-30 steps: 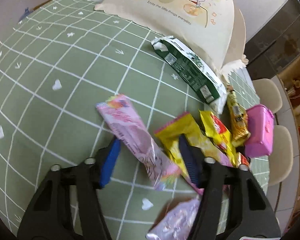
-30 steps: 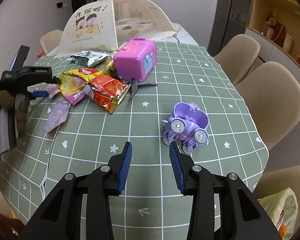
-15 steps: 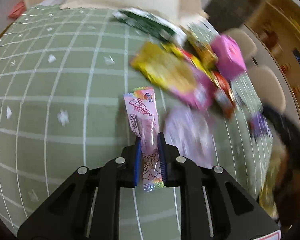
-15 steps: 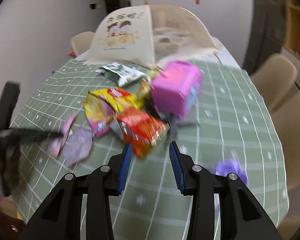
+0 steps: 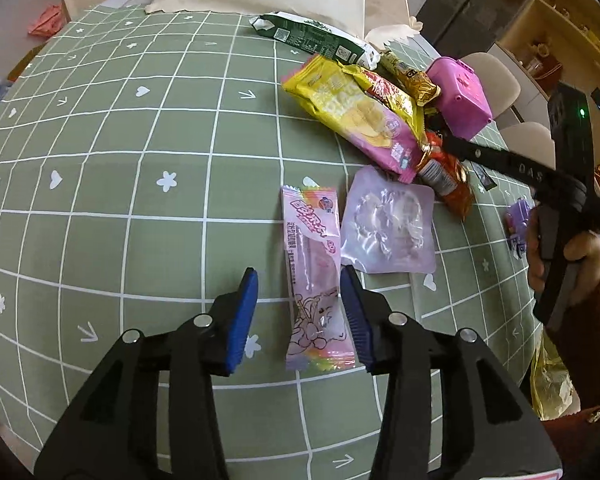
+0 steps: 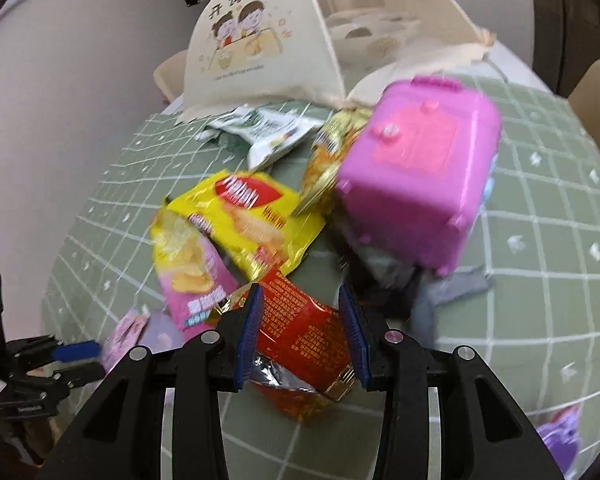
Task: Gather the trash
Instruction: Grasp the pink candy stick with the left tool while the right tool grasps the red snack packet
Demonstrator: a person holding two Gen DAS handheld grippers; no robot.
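Observation:
My left gripper (image 5: 299, 312) is open, its jaws on either side of a long pink candy wrapper (image 5: 313, 264) that lies flat on the green checked tablecloth (image 5: 140, 184). A pale purple pouch (image 5: 388, 232) lies just right of it. My right gripper (image 6: 303, 334) is open, its jaws on either side of a red snack bag (image 6: 300, 332). Behind that bag lie a yellow chip bag (image 6: 252, 220), a yellow-pink chip bag (image 6: 192, 268), a gold wrapper (image 6: 324, 160) and a green-white bag (image 6: 268, 132).
A magenta toy case (image 6: 416, 176) stands right of the wrapper pile. A cream mesh food cover (image 6: 300, 28) stands at the back. A purple toy (image 6: 560, 440) sits at the lower right. Beige chairs (image 5: 492, 76) line the far side.
My left gripper was shut on the pink candy wrapper and has opened; the wrapper now lies on the cloth. My right gripper has moved forward to the red snack bag.

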